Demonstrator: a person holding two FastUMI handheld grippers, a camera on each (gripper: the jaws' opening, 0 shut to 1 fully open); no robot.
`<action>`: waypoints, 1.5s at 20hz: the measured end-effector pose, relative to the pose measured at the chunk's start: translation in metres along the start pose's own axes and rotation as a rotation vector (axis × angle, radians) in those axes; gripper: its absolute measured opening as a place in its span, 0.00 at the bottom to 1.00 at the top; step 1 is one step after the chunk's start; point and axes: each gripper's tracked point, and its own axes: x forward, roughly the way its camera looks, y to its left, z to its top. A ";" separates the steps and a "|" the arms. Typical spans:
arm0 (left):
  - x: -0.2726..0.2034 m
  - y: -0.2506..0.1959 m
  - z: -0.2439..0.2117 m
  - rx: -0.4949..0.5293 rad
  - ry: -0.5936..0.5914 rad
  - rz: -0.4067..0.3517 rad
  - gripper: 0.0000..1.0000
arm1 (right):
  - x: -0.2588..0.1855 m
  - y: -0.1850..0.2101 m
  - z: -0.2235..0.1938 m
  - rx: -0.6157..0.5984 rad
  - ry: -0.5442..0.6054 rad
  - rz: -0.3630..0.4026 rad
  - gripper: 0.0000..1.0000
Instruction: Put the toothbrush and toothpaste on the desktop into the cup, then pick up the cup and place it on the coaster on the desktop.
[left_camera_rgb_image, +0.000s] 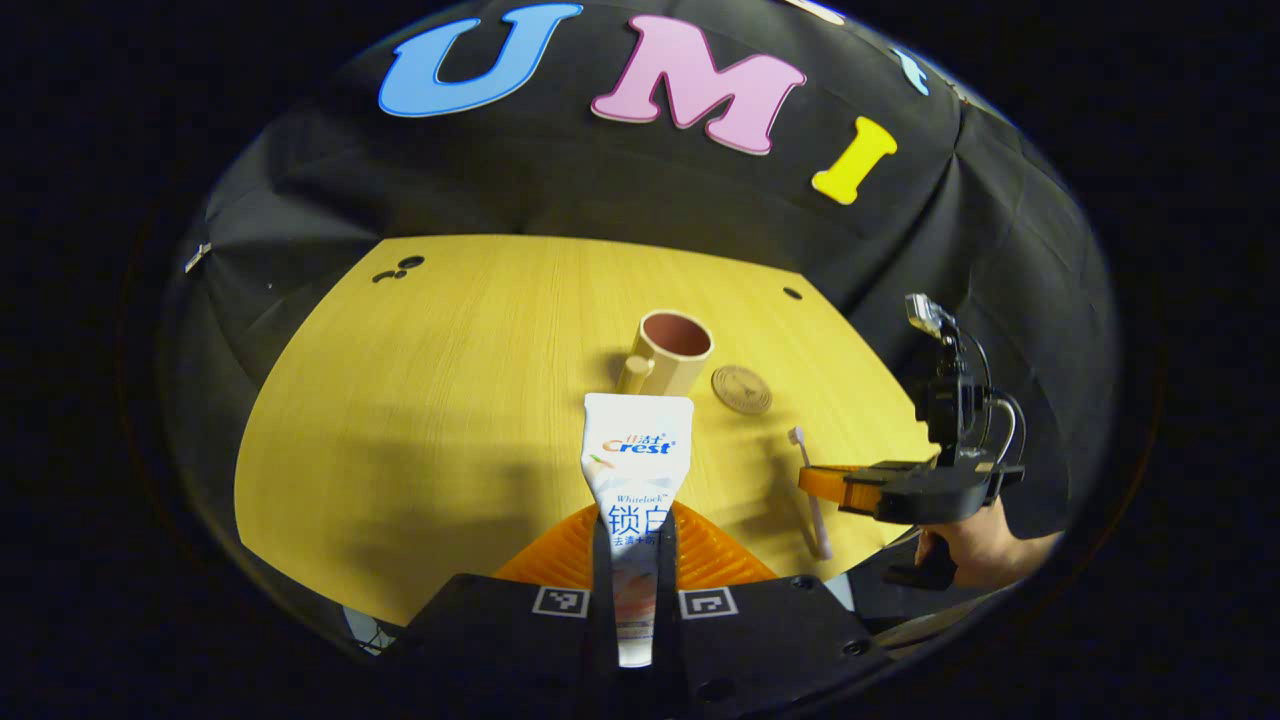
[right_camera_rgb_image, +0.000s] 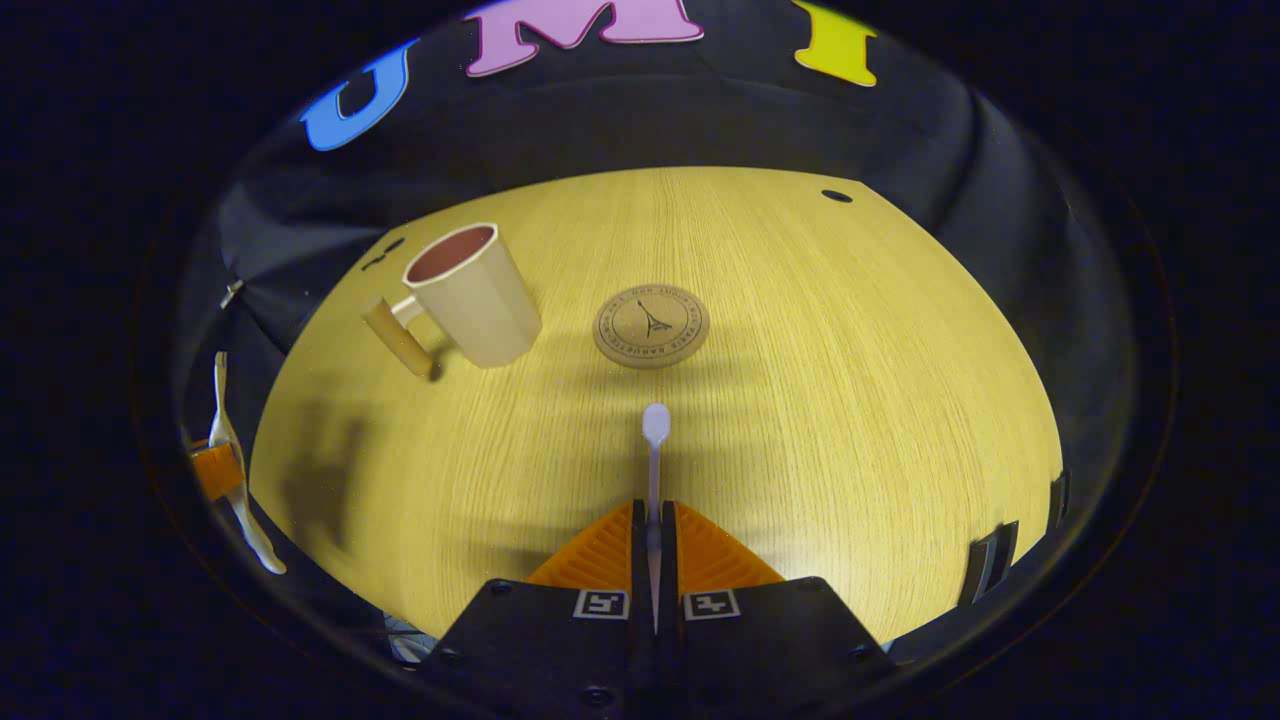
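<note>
In the left gripper view, the left gripper (left_camera_rgb_image: 634, 560) has its fingers closed on the toothpaste (left_camera_rgb_image: 637, 465), held above the table (left_camera_rgb_image: 420, 400) with the cup (left_camera_rgb_image: 672, 350) just beyond and the coaster (left_camera_rgb_image: 741, 389) beside it.

In the right gripper view, the right gripper (right_camera_rgb_image: 655, 550) clamps the toothbrush (right_camera_rgb_image: 654, 450), head pointing toward the coaster. Both items seem grasped; next, each needs carrying over the cup's mouth and dropping in.
</note>
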 end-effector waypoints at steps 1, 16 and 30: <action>0.000 -0.004 0.014 0.000 -0.036 -0.009 0.18 | -0.005 0.003 0.008 0.032 -0.030 0.034 0.05; 0.066 -0.071 0.217 0.010 -0.478 -0.209 0.18 | -0.097 -0.003 0.097 0.173 -0.282 0.262 0.05; 0.161 -0.050 0.207 0.045 -0.404 -0.155 0.18 | -0.112 -0.047 0.070 0.237 -0.276 0.161 0.05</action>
